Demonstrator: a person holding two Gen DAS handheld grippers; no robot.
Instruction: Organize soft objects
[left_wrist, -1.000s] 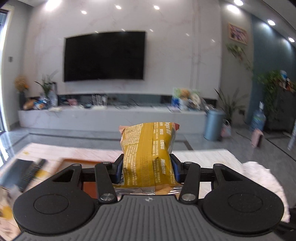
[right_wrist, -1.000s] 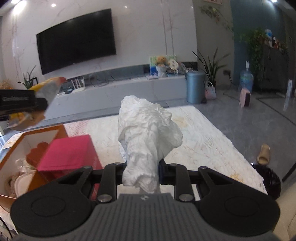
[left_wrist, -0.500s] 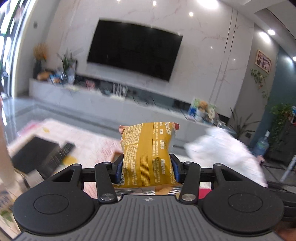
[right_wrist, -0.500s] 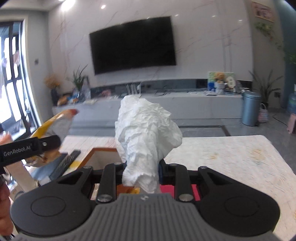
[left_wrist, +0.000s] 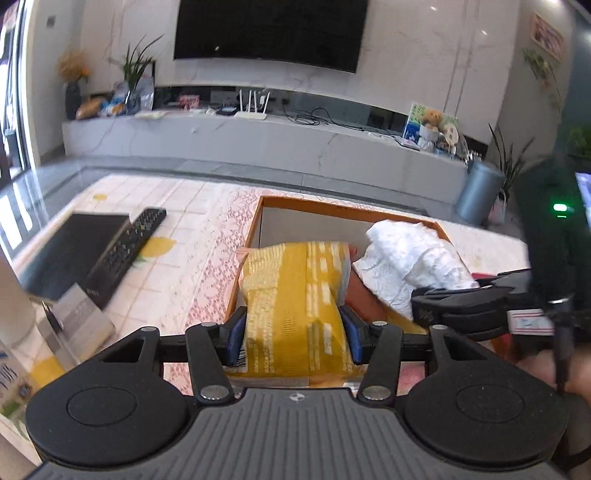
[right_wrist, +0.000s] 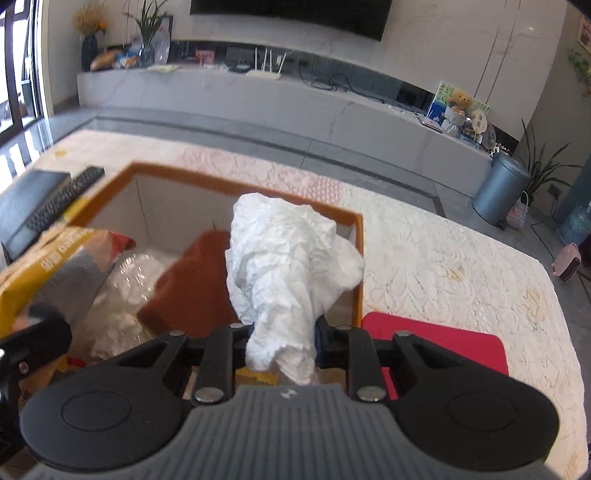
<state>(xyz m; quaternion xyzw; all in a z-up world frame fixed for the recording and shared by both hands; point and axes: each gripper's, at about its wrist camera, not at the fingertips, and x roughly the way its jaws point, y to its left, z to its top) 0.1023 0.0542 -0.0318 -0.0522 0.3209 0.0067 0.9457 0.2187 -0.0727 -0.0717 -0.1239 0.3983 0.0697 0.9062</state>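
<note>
My left gripper (left_wrist: 293, 334) is shut on a yellow snack bag (left_wrist: 295, 295) and holds it over the near left side of an orange-rimmed open box (left_wrist: 332, 206). My right gripper (right_wrist: 282, 343) is shut on a crumpled white cloth (right_wrist: 291, 266) and holds it over the box (right_wrist: 236, 184). The cloth also shows in the left wrist view (left_wrist: 410, 262), and the yellow bag shows at the left of the right wrist view (right_wrist: 48, 266). Inside the box lie a rust-brown soft piece (right_wrist: 192, 284) and clear plastic wrapping (right_wrist: 129, 280).
The box stands on a table with a pale lace cloth (right_wrist: 443, 266). A black remote (left_wrist: 125, 251) and a black flat case (left_wrist: 70, 251) lie to the left. A red box lid (right_wrist: 443, 343) lies right of the box. A TV bench stands behind.
Both grippers have tilted down and moved over the open box, each still holding its object. The right gripper with the cloth has come close beside the left one.
</note>
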